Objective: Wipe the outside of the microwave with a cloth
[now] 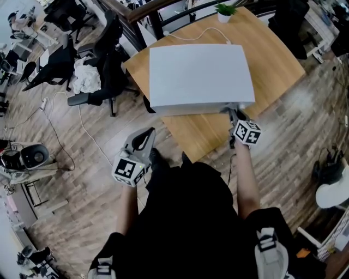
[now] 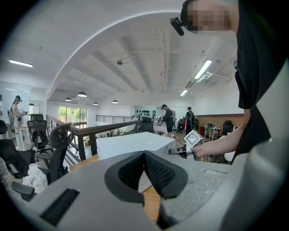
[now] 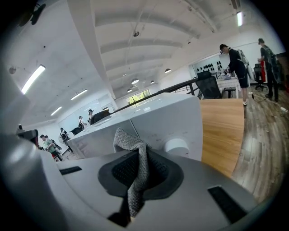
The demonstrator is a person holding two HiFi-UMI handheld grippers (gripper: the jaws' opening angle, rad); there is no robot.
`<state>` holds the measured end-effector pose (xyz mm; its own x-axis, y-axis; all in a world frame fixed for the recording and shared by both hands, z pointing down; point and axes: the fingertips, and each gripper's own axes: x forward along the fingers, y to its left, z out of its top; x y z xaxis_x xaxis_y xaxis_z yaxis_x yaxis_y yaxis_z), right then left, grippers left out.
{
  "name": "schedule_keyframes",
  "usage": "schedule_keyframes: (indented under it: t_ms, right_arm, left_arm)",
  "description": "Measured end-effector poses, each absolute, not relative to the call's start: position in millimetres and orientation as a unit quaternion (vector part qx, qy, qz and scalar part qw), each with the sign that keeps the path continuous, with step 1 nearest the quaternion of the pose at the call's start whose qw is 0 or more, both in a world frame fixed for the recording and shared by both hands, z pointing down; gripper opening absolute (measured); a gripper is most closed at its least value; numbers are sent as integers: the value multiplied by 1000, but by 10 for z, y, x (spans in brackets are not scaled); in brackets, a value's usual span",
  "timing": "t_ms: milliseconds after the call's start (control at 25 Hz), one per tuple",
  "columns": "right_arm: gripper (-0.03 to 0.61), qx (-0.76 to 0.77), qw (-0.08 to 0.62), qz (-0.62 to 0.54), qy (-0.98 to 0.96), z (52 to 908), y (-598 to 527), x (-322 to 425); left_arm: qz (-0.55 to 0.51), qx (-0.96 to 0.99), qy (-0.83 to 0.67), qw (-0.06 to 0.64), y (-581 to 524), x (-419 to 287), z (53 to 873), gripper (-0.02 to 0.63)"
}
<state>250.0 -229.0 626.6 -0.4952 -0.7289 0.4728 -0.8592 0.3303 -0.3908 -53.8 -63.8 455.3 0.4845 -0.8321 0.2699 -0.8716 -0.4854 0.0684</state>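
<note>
Cloth [image 3: 131, 149] was clamped in the right gripper [image 3: 141, 168] fingers, right by the microwave [image 1: 199, 76] front on the bench [image 1: 272, 65]. Left gripper [image 2: 144, 168] fingers were closed on nothing. Thin pinch tho, cloth could prob be snagged by the knob [image 3: 176, 146] & yanked out.

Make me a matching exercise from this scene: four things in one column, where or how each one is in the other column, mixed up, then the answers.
Column one
1 microwave
2 cloth
3 left gripper
4 potted plant

Column two
A at the far edge of the wooden table
B pinched in the right gripper
C jaws together, nothing held
D middle of the wooden table

Pairs: 1-D, 2-B, 3-C, 4-A
</note>
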Motion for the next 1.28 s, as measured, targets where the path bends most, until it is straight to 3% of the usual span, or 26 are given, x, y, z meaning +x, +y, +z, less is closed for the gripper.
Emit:
schedule_keyframes:
  t_ms: [1280]
  right_arm:
    - [15,473,155,317,-807,6606,-2264,2228]
  left_arm:
    - [103,833,-533,107,-451,-793,4568,2]
